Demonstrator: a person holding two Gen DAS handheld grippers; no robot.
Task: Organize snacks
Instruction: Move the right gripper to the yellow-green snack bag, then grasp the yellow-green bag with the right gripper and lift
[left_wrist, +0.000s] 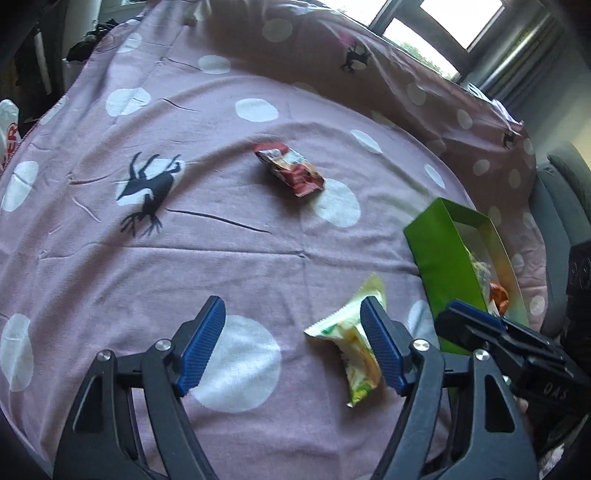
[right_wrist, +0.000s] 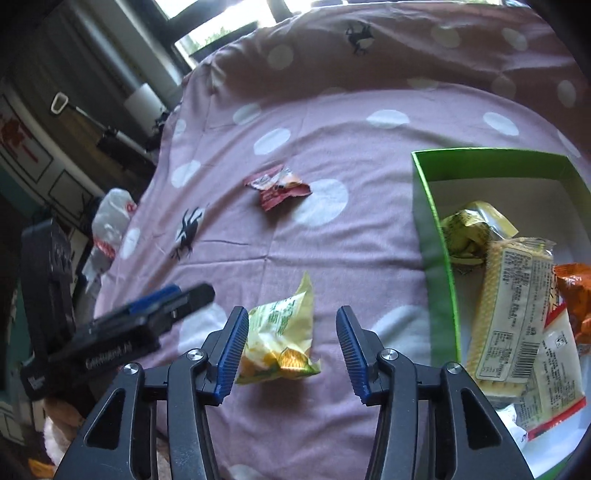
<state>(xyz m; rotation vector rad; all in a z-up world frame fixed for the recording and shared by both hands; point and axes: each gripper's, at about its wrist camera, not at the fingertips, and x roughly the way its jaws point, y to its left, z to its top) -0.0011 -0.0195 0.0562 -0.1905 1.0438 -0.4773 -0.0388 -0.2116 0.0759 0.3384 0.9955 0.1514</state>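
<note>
While several packets already lie in the green cardboard box (right_wrist: 436, 258) right of the right gripper (right_wrist: 291, 349), two remain out: crinkled red foil packet (right_wrist: 277, 187) well ahead, long axis crosswise; yellow-green snack bag (right_wrist: 282, 332) between half-open, empty jaws, point facing away. Left gripper (left_wrist: 293, 343) wide, empty.

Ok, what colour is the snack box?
Green outside, white inside: box, clearest in the right wrist view.

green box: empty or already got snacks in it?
Not empty. The green box holds several snack packets, including a yellow wafer pack.
</note>
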